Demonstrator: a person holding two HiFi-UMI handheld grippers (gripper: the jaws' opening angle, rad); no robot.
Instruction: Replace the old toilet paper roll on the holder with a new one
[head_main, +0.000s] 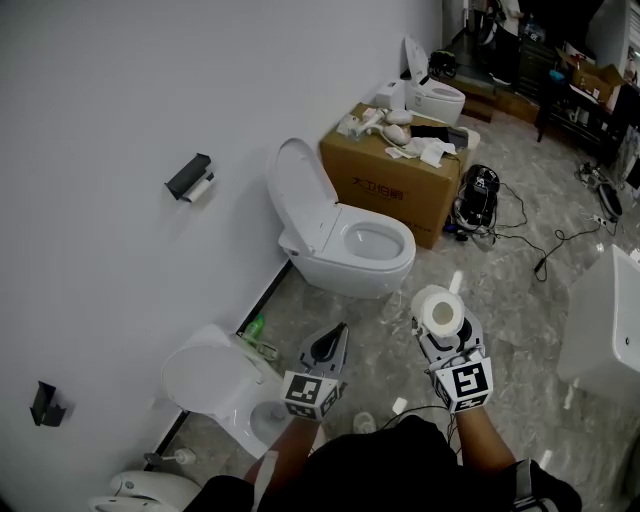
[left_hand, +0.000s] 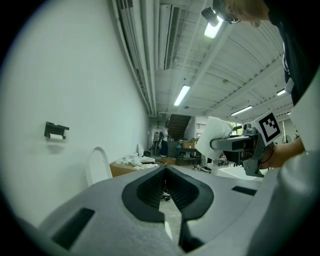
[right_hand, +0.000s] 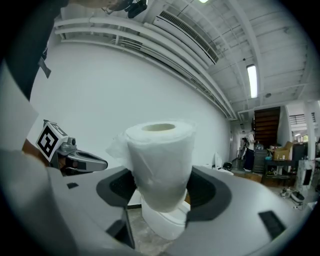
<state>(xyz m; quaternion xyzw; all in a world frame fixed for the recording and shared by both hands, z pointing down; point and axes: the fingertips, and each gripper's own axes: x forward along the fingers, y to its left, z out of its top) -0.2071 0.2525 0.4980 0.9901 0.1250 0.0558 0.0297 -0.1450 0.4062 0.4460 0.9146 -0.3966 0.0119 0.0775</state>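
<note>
A new white toilet paper roll (head_main: 440, 312) stands upright between the jaws of my right gripper (head_main: 441, 328), which is shut on it; in the right gripper view the roll (right_hand: 160, 160) fills the gap between the dark pads. My left gripper (head_main: 336, 335) is shut with nothing in it, its jaws meeting in the left gripper view (left_hand: 165, 175). The black holder (head_main: 190, 178) hangs on the white wall far to the upper left, with a small pale roll under it. It also shows as the holder (left_hand: 56, 130) in the left gripper view. Both grippers are well short of it.
A white toilet (head_main: 345, 235) with its lid up stands by the wall ahead; another toilet (head_main: 215, 380) is at lower left. A cardboard box (head_main: 395, 180) with white parts on top sits beyond. A second black bracket (head_main: 45, 403) is on the wall. A white fixture (head_main: 605, 325) stands right.
</note>
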